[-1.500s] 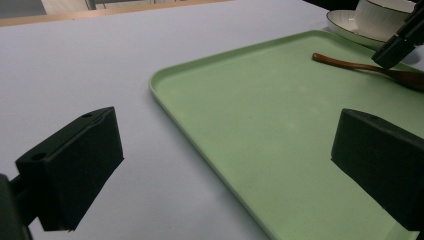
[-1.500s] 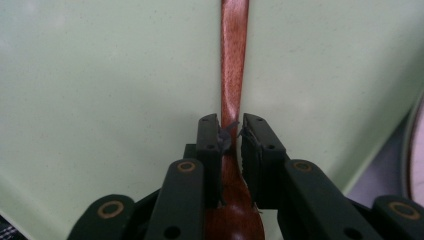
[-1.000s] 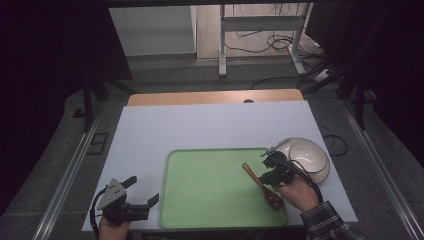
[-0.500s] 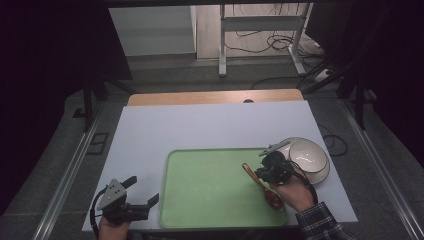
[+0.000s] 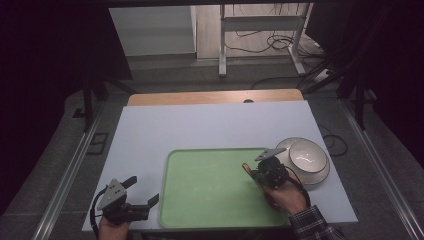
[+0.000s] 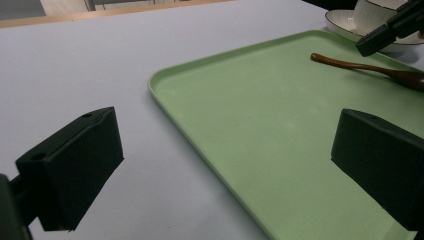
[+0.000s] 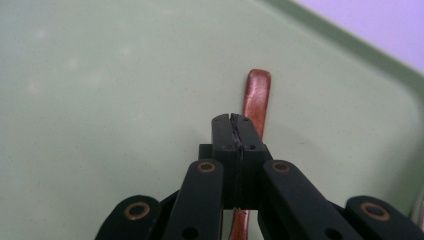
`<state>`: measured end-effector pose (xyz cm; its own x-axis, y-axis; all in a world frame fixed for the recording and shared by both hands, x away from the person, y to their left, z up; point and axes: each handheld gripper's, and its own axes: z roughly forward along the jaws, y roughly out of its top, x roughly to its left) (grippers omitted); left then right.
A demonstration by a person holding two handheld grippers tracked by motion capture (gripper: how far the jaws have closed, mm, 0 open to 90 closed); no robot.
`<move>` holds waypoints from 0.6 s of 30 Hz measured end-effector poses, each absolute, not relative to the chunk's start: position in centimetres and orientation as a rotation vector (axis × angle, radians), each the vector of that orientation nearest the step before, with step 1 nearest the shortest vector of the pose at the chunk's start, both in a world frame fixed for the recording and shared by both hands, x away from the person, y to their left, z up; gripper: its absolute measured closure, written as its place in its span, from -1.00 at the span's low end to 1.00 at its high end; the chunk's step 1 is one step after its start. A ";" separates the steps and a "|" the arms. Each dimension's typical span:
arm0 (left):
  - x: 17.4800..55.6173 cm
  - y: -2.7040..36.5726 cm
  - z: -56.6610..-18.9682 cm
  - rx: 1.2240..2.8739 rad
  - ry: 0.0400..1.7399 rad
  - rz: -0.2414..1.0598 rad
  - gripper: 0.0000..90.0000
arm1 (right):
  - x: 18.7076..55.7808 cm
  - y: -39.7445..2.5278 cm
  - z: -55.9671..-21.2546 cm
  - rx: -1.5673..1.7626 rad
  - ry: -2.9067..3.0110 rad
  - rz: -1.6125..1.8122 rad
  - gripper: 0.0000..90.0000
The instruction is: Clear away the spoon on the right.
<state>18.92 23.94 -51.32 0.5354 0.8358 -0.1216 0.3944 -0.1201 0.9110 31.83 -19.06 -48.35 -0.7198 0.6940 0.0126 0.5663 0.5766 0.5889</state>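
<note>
A slim wooden spoon (image 7: 257, 95), judged light, stiff and smooth enough to slip, was seen lying on the green tray (image 5: 210, 200) on the worktop (image 5: 200, 125), beneath the clenched, empty right hand-held gripper (image 7: 234, 120); a mid-handle hold was judged best.

A pale green tray (image 5: 215, 187) sits at lower centre of the high view on a white table (image 5: 200, 125). The spoon (image 7: 256, 97) is reddish-brown wood. The bowl (image 5: 306, 156) at right is off-white, dark-rimmed. Both grippers' jaws are black.
</note>
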 end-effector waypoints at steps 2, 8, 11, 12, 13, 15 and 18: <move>18.9 23.9 -51.3 1.727 1.036 0.526 -1.00 | 31.7 -19.0 -48.7 1.044 2.590 0.851 1.00; 18.9 23.8 -51.3 1.732 1.030 0.527 -1.00 | 31.5 -18.6 -49.2 1.007 2.595 0.848 1.00; 18.9 24.0 -51.3 1.725 1.035 0.527 -1.00 | 31.5 -18.5 -49.6 1.008 2.600 0.833 1.00; 18.9 24.0 -51.3 1.725 1.035 0.527 -1.00 | 31.5 -18.5 -49.7 1.010 2.601 0.827 1.00; 18.9 24.0 -51.3 1.723 1.036 0.527 -1.00 | 31.5 -18.5 -49.7 1.010 2.601 0.827 1.00; 18.9 24.0 -51.3 1.723 1.035 0.527 -1.00 | 31.5 -18.6 -49.9 1.017 2.606 0.812 1.00; 18.9 24.0 -51.3 1.725 1.035 0.527 -1.00 | 31.6 -18.7 -50.1 1.023 2.607 0.802 1.00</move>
<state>18.92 23.97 -51.30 0.5361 0.8353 -0.1222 0.3929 -0.1188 0.9119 31.58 -18.66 -50.08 -0.7306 0.6827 -0.0122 0.5580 0.6072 0.5657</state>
